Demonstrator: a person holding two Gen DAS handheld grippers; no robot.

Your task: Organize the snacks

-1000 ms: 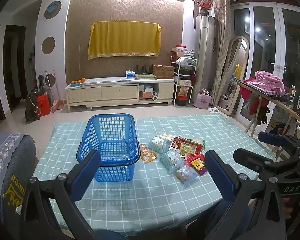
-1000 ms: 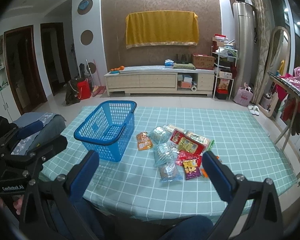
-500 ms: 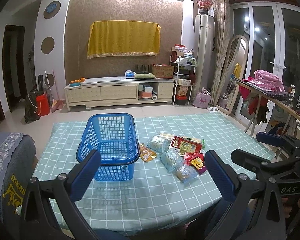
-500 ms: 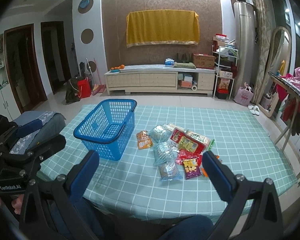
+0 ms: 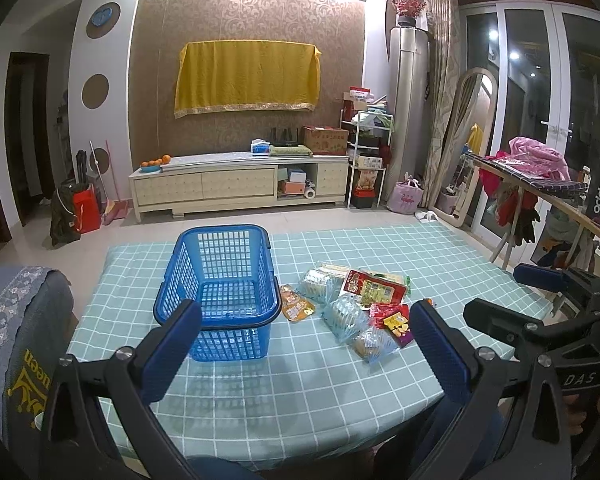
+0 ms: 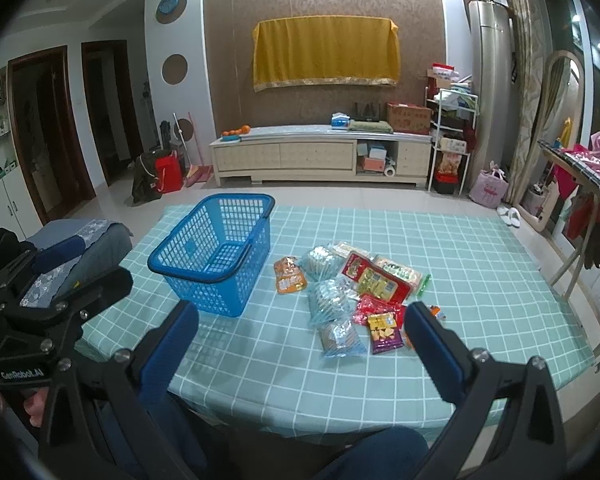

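Snacks (image 6: 350, 292) beside basket (image 6: 216, 254) — untouched.

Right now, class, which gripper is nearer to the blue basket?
Left. The left gripper points almost straight at the blue basket, just short of it. The right gripper faces the snack packets, with the basket off to its left.

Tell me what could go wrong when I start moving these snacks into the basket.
The snack packets overlap in one pile, so a claw may pinch two at once or drag a neighbour along. The clear crinkly packet looks slippery and could slide out of the claw. The blue basket seems light and empty with its handle folded down on the rim, so a bump may shove it across the checked tablecloth.
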